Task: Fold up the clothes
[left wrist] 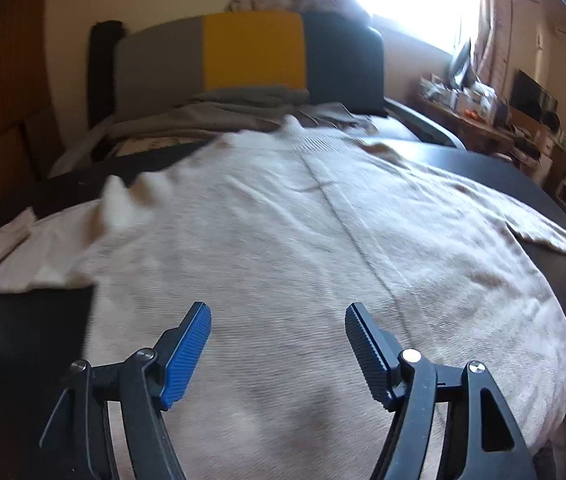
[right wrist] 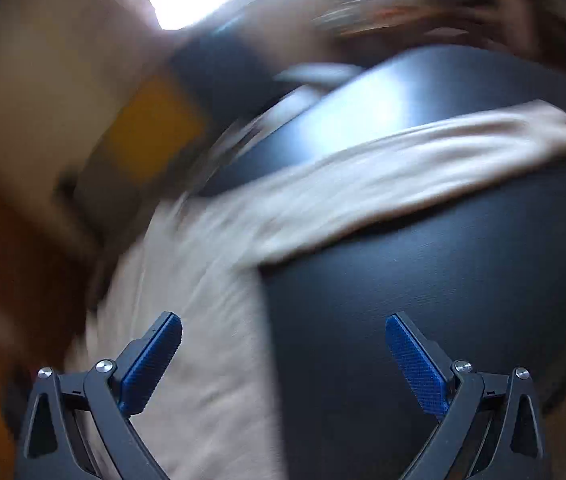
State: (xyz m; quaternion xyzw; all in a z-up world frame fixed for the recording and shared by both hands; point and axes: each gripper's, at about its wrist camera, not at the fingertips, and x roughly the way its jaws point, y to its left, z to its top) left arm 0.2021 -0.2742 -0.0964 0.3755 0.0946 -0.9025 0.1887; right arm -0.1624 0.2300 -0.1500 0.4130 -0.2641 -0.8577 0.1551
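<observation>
Presently listed: one beige knit garment (left wrist: pixel 283 240), spread flat over a dark table (left wrist: pixel 483 168), a sleeve running out toward 3 o'clock and another toward 9 o'clock in the left wrist view; beyond it at 12 o'clock, a chair (left wrist: pixel 251 56) backed in grey, yellow and navy panels, draped with grey cloth. Left gripper (left wrist: pixel 278 312): jaws spread apart above the garment's lower body, blue pads (left wrist: pixel 187 354) empty. Right gripper (right wrist: pixel 283 324): jaws at full width, nothing between them, poised over the garment's edge and bare tabletop, the view heavily blurred, sleeve (right wrist: pixel 403 168) stretching toward 2 o'clock.
</observation>
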